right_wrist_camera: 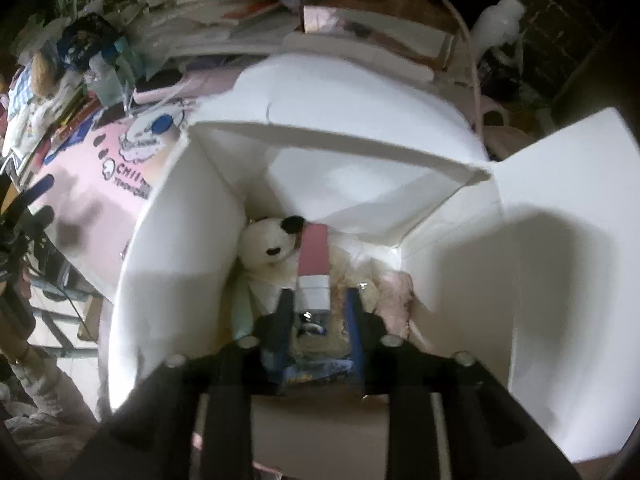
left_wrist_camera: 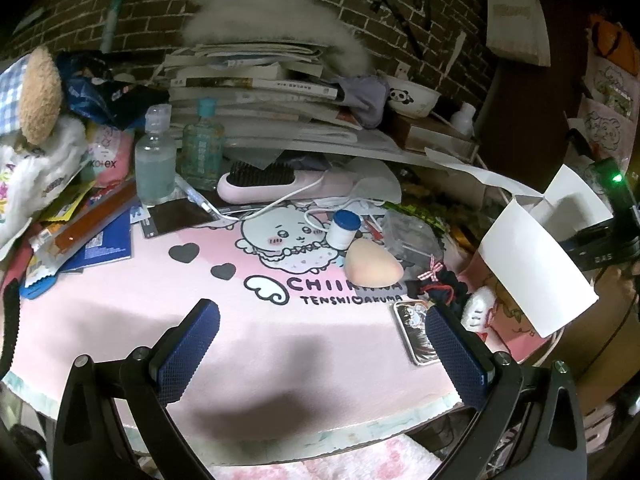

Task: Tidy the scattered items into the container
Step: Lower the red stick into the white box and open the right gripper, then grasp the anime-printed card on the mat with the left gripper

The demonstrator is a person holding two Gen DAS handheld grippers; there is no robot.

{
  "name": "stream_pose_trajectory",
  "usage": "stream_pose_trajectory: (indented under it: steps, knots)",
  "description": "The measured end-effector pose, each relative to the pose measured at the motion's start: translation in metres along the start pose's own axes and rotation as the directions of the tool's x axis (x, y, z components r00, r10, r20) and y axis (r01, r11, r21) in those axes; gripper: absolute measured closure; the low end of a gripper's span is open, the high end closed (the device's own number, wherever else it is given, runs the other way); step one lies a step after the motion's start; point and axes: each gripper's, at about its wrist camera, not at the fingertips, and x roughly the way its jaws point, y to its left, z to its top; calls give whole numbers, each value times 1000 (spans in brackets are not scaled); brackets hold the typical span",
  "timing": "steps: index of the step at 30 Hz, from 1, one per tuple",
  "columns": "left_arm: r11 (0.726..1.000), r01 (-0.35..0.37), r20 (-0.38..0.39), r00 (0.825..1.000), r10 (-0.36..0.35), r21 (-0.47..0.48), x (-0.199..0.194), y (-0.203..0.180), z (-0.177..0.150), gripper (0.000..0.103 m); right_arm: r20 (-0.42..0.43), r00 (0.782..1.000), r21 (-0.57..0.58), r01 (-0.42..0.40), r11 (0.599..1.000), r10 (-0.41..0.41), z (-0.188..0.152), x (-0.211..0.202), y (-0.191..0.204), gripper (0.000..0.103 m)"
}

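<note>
My left gripper point(left_wrist_camera: 320, 344) is open and empty above the pink mat point(left_wrist_camera: 200, 320). On the mat lie a peach makeup sponge point(left_wrist_camera: 372, 266), a white bottle with a blue cap point(left_wrist_camera: 343, 228), a dark hair tie with a bow point(left_wrist_camera: 440, 286), a small picture card point(left_wrist_camera: 416, 332) and a pink hairbrush point(left_wrist_camera: 276, 186). My right gripper point(right_wrist_camera: 318, 312) reaches down into the white cardboard box point(right_wrist_camera: 360, 152), its jaws narrow around a pink and white tube point(right_wrist_camera: 314, 268). A white plush dog point(right_wrist_camera: 268, 246) and other soft items lie in the box.
Two clear bottles point(left_wrist_camera: 156, 160) stand at the back left beside snack packets and a blue booklet point(left_wrist_camera: 102, 240). A stack of books point(left_wrist_camera: 260, 92) and a panda bowl point(left_wrist_camera: 412, 98) stand behind. The box's flap point(left_wrist_camera: 536, 264) rises at the mat's right edge.
</note>
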Motion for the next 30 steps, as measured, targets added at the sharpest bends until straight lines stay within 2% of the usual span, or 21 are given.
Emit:
stream_pose_trajectory:
  steps: [1, 4, 6, 8, 9, 10, 11, 13, 20, 23, 26, 28, 30]
  knots:
    - [1000, 5, -2, 1000, -5, -2, 0, 0, 0, 0, 27, 1000, 2, 9, 1000, -9, -2, -7, 0, 62]
    - [1000, 21, -11, 1000, -21, 1, 3, -2, -3, 0, 101, 995, 15, 18, 1000, -19, -7, -25, 0, 62]
    - [999, 26, -19, 999, -25, 19, 7, -8, -6, 0, 191, 981, 28, 29, 999, -34, -10, -43, 4, 61]
    - [999, 37, -28, 999, -36, 38, 13, -16, -10, 0, 307, 950, 26, 53, 998, -58, -12, -61, 13, 54]
    - [998, 49, -36, 998, -47, 47, 18, -21, -12, 0, 376, 925, 24, 56, 998, -61, -13, -70, 20, 44]
    - [997, 60, -41, 997, -58, 56, 22, -26, -14, 0, 437, 898, 21, 48, 999, -52, -14, -78, 27, 38]
    - [995, 69, -44, 997, -67, 65, 25, -30, -16, 0, 491, 870, 12, 31, 999, -33, -14, -84, 35, 38]
    - [993, 79, -50, 996, -75, 91, 34, -42, -20, 0, 542, 840, -22, -9, 1000, 20, -11, -86, 51, 38]
    - [983, 67, -63, 996, -57, 173, 65, -77, -35, 0, 613, 762, -126, -165, 978, 208, 16, -74, 104, 38]
    - [974, 51, -70, 997, -36, 221, 76, -91, -41, 1, 615, 747, -144, -212, 967, 255, 25, -64, 118, 38]
    - [967, 22, -46, 999, -10, 256, 83, -101, -45, 2, 612, 741, -145, -238, 961, 276, 28, -55, 124, 38]
    - [959, -14, -21, 1000, 21, 282, 86, -104, -47, 9, 607, 740, -137, -263, 955, 291, 31, -50, 125, 38]
    - [952, -51, 5, 999, 52, 301, 85, -102, -47, 34, 604, 738, -131, -280, 951, 301, 33, -47, 123, 38]
